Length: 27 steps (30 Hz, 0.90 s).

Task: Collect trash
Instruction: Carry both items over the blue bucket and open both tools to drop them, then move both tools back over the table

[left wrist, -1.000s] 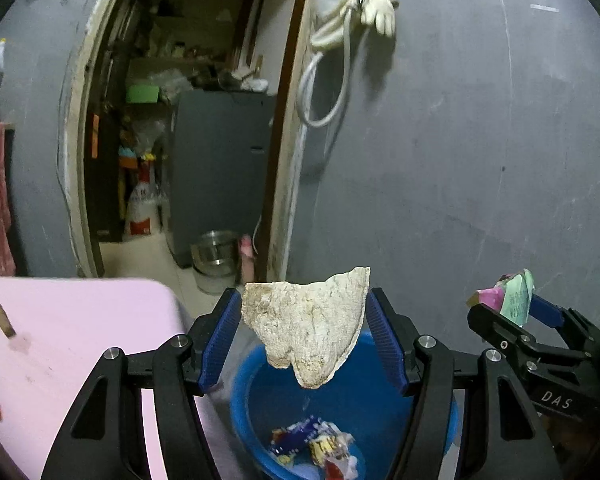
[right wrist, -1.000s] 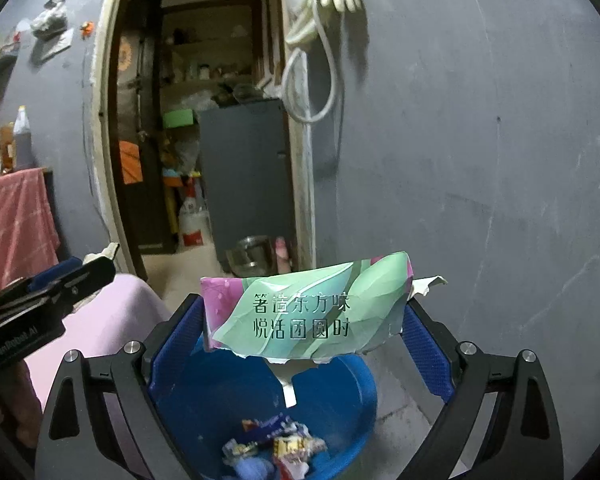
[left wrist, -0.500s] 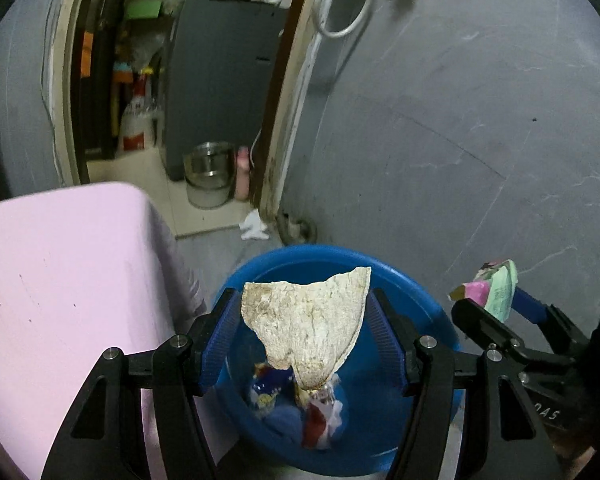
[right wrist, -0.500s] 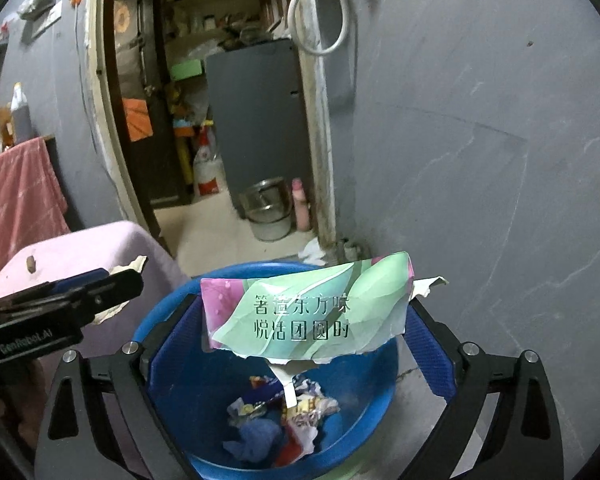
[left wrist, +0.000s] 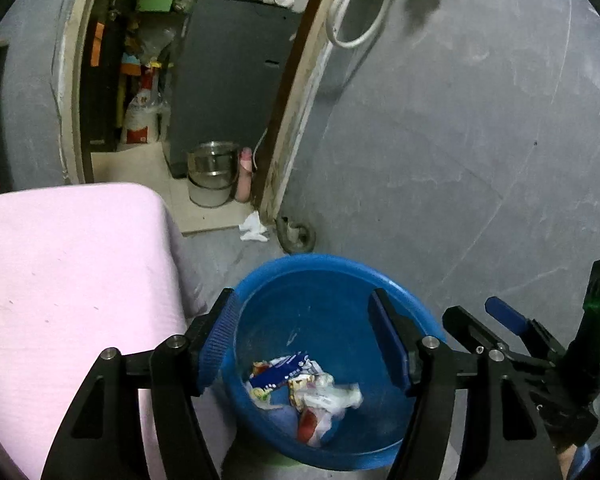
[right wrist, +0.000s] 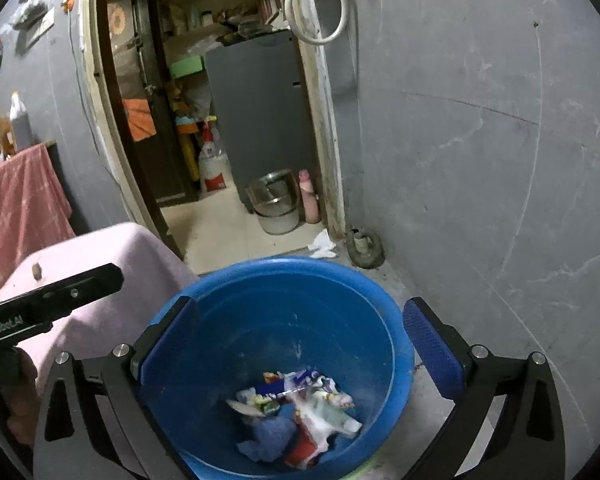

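Both grippers, left (left wrist: 304, 336) and right (right wrist: 300, 340), just opened wide, empty, above basin (right wrist: 400, 344).

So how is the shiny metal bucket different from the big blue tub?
The blue tub is plastic-looking and bright blue; the metal bucket is silvery and shiny. The blue tub sits close, right under both hand-held grippers, while the metal bucket stands farther off, inside the doorway. The blue tub holds crumpled wrappers; what the metal bucket holds can't be made out. Both are round, open-topped and standing upright on the floor.

Only legible txt: "GenRobot.AI" on left gripper (right wrist: 52, 304) side; wrappers unreadable.
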### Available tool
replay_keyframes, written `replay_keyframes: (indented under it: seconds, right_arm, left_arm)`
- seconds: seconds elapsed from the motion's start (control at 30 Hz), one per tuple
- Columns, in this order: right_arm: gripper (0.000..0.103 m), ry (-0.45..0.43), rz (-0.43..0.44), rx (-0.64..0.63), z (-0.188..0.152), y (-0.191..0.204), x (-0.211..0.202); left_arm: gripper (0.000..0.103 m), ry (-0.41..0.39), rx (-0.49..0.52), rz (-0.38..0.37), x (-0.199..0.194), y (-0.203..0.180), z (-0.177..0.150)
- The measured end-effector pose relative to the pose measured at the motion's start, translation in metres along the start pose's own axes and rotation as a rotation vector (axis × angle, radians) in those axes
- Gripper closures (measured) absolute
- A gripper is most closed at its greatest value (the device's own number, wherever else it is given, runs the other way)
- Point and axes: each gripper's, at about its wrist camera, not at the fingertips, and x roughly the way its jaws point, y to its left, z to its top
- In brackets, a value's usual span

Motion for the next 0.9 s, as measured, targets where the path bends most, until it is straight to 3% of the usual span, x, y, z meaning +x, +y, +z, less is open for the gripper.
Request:
replay_keyframes:
  seconds: [0.13,0.33,0.57,0.7,0.9]
  right_arm:
    - [0.0,-0.071,0.004,0.01,0.007,0.008,-0.016]
    - [0.0,-0.225,0.054,0.002,0.02,0.033,-0.052]
    - [0.0,-0.37,0.145,-0.044,0.026,0.083,-0.084]
    - [0.0,-0.397,0.187,-0.077,0.023,0.117,-0.092]
    - [0.0,-0.36,0.254,-0.1,0.013,0.162,-0.087]
  left_arm:
    - [0.033,-0.071,-0.006,0.006,-0.027,0.005,0.009]
    - [0.011,-0.189,-0.02,0.045,-0.077,0.021,0.016]
    - [0.009,-0.288,-0.008,0.116,-0.14,0.052,0.01]
    - [0.009,-0.314,-0.004,0.173,-0.175,0.08,-0.002]
    - [0.009,-0.328,-0.01,0.274,-0.22,0.128,-0.03]
